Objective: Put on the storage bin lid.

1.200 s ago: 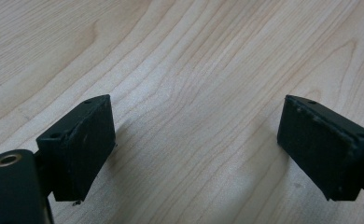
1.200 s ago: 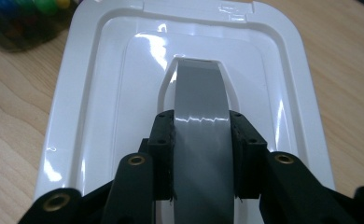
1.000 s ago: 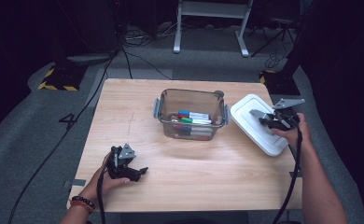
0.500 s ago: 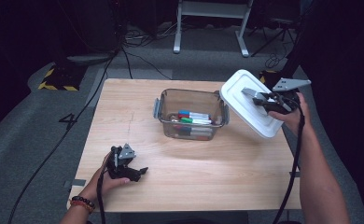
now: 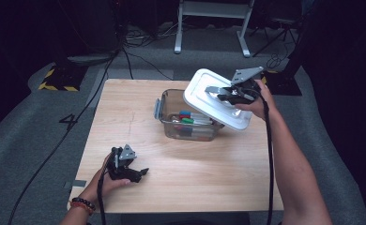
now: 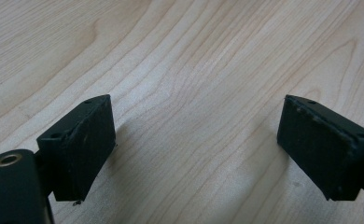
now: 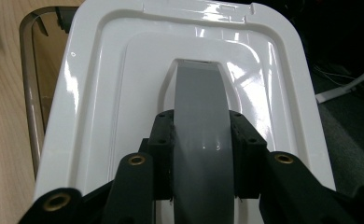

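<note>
A white lid (image 5: 204,101) with a grey handle (image 7: 201,107) hangs tilted over the right part of a clear container (image 5: 163,111). My right gripper (image 5: 224,93) is shut on that handle, and in the right gripper view the pads (image 7: 164,149) press on both of its sides. The container's rim (image 7: 28,88) shows beside the lid (image 7: 101,93). Several coloured markers (image 5: 189,118) lie in the container. My left gripper (image 5: 141,172) rests on the table near the front left corner, open, with bare wood between its jaws (image 6: 196,144).
The wooden table (image 5: 209,178) has free room in front of the container and to its left. Cables trail from both grippers over the front edge. Grey floor, metal stand legs (image 5: 209,28) and dark equipment lie beyond the far edge.
My right gripper has lifted the white lid off the table at the right and carried it up and to the left, over the container. The left gripper has stayed put.
</note>
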### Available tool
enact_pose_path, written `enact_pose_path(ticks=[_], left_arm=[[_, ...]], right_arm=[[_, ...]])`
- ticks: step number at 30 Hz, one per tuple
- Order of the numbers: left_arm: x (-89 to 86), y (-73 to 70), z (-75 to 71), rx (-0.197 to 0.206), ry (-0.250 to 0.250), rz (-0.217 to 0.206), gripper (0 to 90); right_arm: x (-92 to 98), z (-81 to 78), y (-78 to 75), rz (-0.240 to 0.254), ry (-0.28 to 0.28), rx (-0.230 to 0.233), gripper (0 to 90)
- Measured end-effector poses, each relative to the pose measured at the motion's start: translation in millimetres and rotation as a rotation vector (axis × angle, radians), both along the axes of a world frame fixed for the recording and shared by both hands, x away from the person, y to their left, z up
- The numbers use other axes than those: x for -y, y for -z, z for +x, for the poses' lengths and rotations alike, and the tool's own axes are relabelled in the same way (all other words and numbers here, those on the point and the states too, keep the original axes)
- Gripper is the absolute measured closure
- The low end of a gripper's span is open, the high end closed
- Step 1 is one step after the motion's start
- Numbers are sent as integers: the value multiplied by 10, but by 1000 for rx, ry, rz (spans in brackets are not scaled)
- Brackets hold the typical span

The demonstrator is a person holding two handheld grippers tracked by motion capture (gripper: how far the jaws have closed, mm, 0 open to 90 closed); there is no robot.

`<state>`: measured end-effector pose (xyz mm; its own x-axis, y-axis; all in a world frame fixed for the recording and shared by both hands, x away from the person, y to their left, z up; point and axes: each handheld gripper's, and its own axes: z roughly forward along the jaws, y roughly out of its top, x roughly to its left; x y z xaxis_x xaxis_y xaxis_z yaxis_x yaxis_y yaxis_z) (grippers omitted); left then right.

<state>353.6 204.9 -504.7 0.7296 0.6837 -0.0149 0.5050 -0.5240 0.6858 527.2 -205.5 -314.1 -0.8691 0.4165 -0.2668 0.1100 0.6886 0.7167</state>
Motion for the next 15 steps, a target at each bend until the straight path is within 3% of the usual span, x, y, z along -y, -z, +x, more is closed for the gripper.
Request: enact_pose_path(ticks=[2, 3, 15], left_arm=[[1, 1, -3, -1, -3, -1, 118], [3, 1, -7, -2, -7, -3, 118], [-34, 1, -127, 0, -29, 1, 120]], right_arm=[[-77, 21, 13, -8, -13, -2, 672], [-211, 57, 46, -27, -37, -9, 673], [-742, 242, 233, -120, -131, -68, 671]])
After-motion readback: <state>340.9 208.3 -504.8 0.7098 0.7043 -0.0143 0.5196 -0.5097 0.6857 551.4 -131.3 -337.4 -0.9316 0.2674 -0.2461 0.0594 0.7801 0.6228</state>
